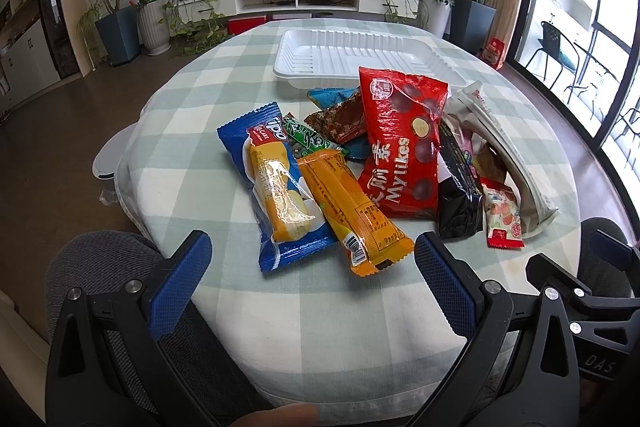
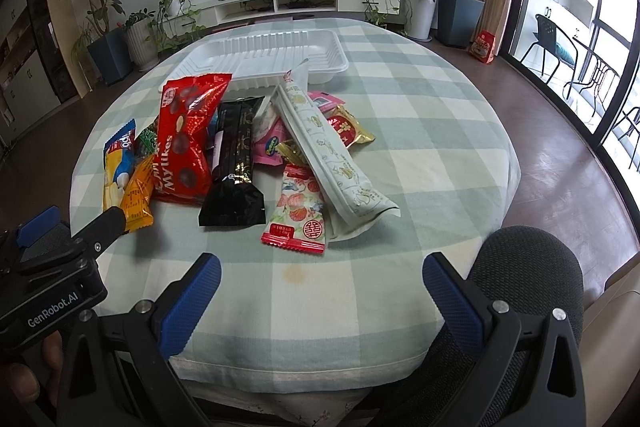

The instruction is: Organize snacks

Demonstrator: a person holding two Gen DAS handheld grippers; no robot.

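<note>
— Hovering low at the near edge of the round table with the green-and-white checked cloth (image 1: 304, 311): left gripper (image 1: 313, 281), blue-padded fingers (image 1: 182, 281) spread wide, nothing between them.

— And the right gripper (image 2: 321, 301)?

— Same: gaping wide, holding nothing, over bare cloth at the near edge, beside a rounded grey fabric chair back (image 2: 532, 267).

— Snacks, relative to the left one?

— Piled just ahead. Closest: long orange foil snack bar (image 1: 354, 211), its near end almost between the fingertips but not touching them. Just left of it and partly under it, blue Tipo cake packet with a clear window (image 1: 276, 187). Further in, red Mylikes chocolate-ball bag (image 1: 404, 147), resting on smaller green, brown and blue packets.

— Relative to the right one?

— Straight ahead, apart from the fingers: small red-edged packet printed with strawberries (image 2: 298, 213), nearest. Left of that, glossy black pouch with gold lettering (image 2: 236, 171). Lying over the strawberry packet's right side, long white paper-like sleeve with faint drawings (image 2: 332, 143), slanting away toward the tray.

— Tray?

— White ribbed plastic tray (image 2: 320, 75), beyond the pile at the far side of the table, nothing inside; sleeve tip and red bag reaching its near rim.
</note>
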